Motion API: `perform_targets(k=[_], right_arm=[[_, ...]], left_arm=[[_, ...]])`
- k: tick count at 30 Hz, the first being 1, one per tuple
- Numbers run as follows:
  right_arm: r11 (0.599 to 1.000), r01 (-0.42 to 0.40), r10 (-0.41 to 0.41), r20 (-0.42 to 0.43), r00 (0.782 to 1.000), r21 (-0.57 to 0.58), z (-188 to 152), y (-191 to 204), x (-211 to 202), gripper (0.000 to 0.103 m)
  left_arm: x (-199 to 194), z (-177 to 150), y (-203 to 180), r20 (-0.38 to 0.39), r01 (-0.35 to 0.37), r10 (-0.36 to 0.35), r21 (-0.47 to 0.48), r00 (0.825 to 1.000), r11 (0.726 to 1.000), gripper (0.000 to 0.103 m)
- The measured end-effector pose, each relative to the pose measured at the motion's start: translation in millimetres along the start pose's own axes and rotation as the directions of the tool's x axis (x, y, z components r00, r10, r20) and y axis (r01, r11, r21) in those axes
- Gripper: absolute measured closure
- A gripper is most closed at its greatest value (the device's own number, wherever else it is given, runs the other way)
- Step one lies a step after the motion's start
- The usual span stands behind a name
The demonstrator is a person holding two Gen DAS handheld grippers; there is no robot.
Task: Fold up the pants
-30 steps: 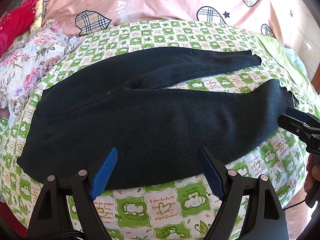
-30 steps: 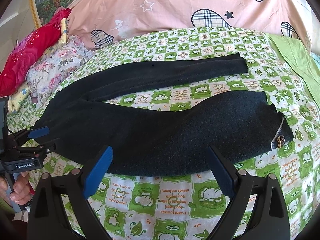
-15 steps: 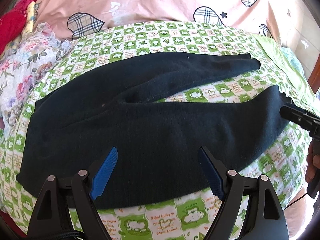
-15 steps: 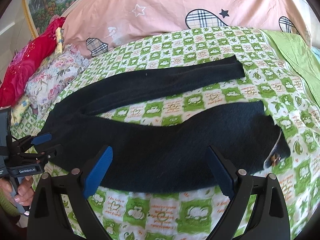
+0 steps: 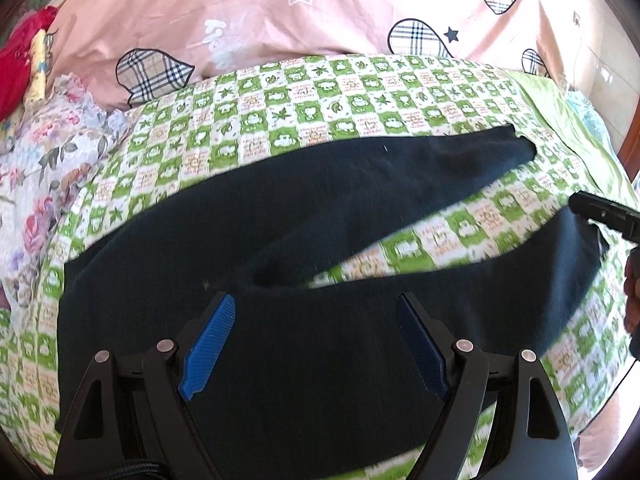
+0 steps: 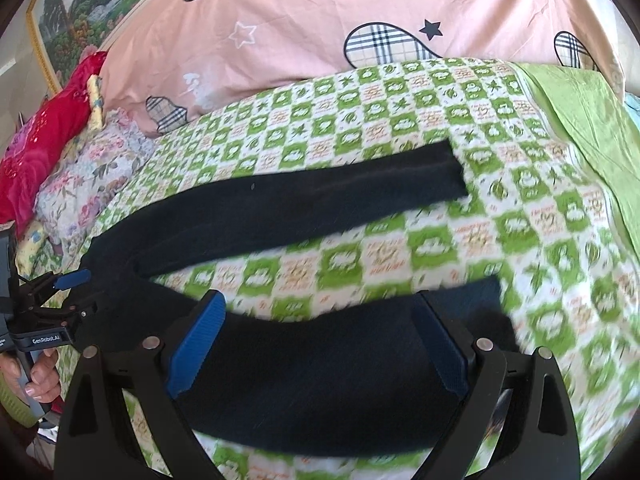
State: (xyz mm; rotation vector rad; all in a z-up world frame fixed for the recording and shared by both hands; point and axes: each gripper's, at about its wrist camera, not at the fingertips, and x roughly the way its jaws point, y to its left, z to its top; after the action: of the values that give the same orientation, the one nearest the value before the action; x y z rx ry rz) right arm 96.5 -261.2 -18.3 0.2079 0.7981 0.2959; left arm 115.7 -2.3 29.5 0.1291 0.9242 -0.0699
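Observation:
Dark navy pants lie flat on a green-and-white checked bedspread, waist at the left, two legs spread to the right. My left gripper is open, low over the waist and near leg. My right gripper is open, over the near leg's cuff end. The far leg lies beyond a strip of bare bedspread. Each gripper shows in the other's view: the right one at the right edge of the left wrist view, the left one at the left edge of the right wrist view.
A pink quilt with plaid hearts is bunched at the back. A floral cloth and a red cloth lie at the left. A plain green sheet covers the right side. The bed's near edge is just below the grippers.
Both grippers have moved forward and down over the near leg, which now fills the space between their fingers. Both stay open. The pants have not moved.

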Motion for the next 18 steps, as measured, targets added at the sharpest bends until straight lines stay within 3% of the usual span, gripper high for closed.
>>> perform_targets(k=[6,10,18], right_arm=[[1.000,0.017,-0.017,-0.008,1.000,0.003,39.5,-25.9,17.8,0.009],[1.000,0.016,-0.015,-0.022,1.000,0.023,64.1,-46.0,33.8,0.009],[0.999,0.042,-0.042,-0.049,0.998,0.004,102.2,-74.5,67.7,0.009]], left_arm=[[21.6,30.0,0.5,0.000,-0.017,0.017,0.040,1.000,0.999,0.020],[42.8,54.8,7.9,-0.026,0.040,-0.039,0.055,0.999,0.998,0.020],[88.1,100.8,16.9,-0.081,0.080,-0.076,0.054,0.994,0.995,0.020]])
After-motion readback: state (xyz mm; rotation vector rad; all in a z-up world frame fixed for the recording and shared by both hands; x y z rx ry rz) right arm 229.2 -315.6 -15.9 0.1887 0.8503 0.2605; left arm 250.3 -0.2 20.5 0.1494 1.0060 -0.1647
